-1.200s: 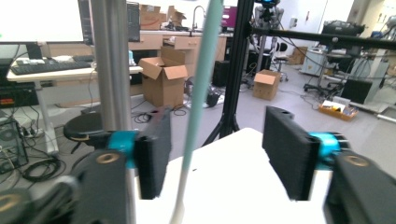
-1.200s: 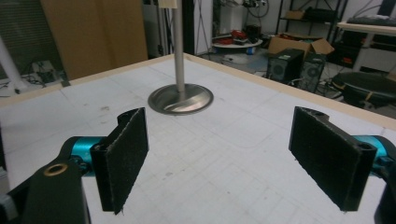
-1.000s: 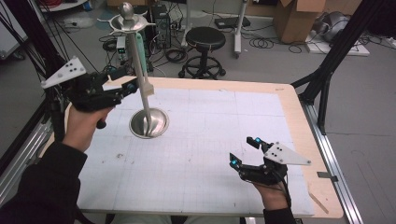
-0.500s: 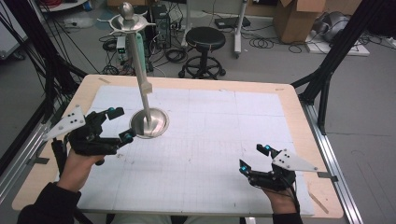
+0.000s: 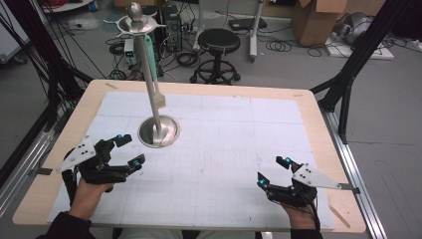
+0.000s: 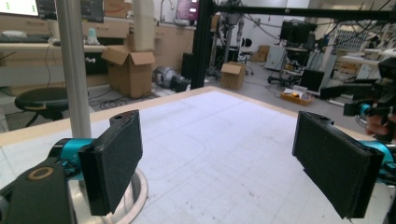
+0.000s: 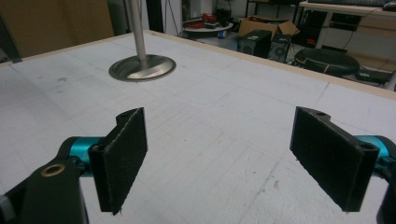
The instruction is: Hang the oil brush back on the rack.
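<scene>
A metal stand with a round base [image 5: 159,132] and a tall pole [image 5: 148,64] is on the white gridded mat, left of centre. A pale tag is stuck partway up the pole. My left gripper [image 5: 130,149] is open, low over the mat just in front and left of the base, holding nothing. Its own view has the wide-apart pads [image 6: 114,163] with the pole [image 6: 74,70] behind the left one. My right gripper [image 5: 272,170] is open near the front right corner, empty. The right gripper view looks across the mat to the stand's base [image 7: 142,67].
The mat covers a wooden table [image 5: 318,129] with a bare rim all round. Beyond the far edge are a black stool [image 5: 216,42], cables on the floor and a cardboard box [image 5: 318,20]. Black frame struts [image 5: 348,74] rise at both table sides.
My left gripper has come away from the stand's pole and dropped back toward the front left of the table. The right gripper has drifted toward the front right corner. The stand has stayed put.
</scene>
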